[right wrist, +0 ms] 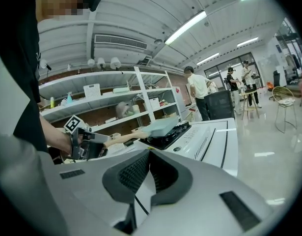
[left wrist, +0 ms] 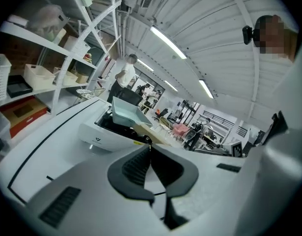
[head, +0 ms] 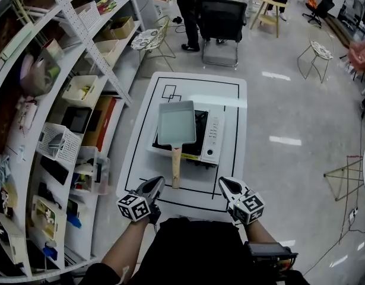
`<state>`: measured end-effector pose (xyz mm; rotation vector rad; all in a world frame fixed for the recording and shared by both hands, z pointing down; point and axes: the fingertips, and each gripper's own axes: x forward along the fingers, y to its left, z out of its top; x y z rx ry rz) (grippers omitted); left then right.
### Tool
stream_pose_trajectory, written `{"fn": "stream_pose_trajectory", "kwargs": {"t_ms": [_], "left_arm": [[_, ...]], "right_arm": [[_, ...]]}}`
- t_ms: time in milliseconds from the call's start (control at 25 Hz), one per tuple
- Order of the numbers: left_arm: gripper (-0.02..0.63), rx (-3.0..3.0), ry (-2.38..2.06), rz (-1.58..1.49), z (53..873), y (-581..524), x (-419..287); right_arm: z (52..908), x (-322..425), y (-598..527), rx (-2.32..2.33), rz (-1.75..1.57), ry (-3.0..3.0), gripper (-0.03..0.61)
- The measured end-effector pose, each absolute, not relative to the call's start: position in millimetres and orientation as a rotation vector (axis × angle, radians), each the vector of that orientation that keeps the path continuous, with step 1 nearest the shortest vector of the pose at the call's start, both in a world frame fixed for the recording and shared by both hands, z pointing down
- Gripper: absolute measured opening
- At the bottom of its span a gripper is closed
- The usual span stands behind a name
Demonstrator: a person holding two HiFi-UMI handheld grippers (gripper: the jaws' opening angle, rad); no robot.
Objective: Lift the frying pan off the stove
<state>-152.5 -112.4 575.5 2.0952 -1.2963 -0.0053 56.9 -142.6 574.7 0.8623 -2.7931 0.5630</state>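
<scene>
Two grippers are held at the near edge of a black-lined white table (head: 140,153) in the head view, the left gripper (head: 159,183) and right gripper (head: 223,184) either side of the wooden handle of the frying pan (head: 177,122), which sits on the stove (head: 210,138). Shelving (head: 57,100) and glossy floor (head: 289,111) are seen around. In the left gripper view, the jaws are clenched on nothing. In the right gripper view, the jaws are likewise closed, empty.

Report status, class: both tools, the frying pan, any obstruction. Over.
Left tool shut, empty, beside pan handle. Right tool shut, empty. Frying pan sits on stove. Nothing blocking the handle.
</scene>
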Motion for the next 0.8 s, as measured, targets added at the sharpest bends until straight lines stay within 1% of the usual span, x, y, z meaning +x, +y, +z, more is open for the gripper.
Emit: {"fn": "stream_pose_trajectory", "kwargs": {"t_ms": [800], "left_arm": [[0.015, 1.894, -1.018, -0.273, 578, -160, -155]], "right_arm": [[572, 38, -154, 0.943, 0.538, -2.743, 0.025]]}}
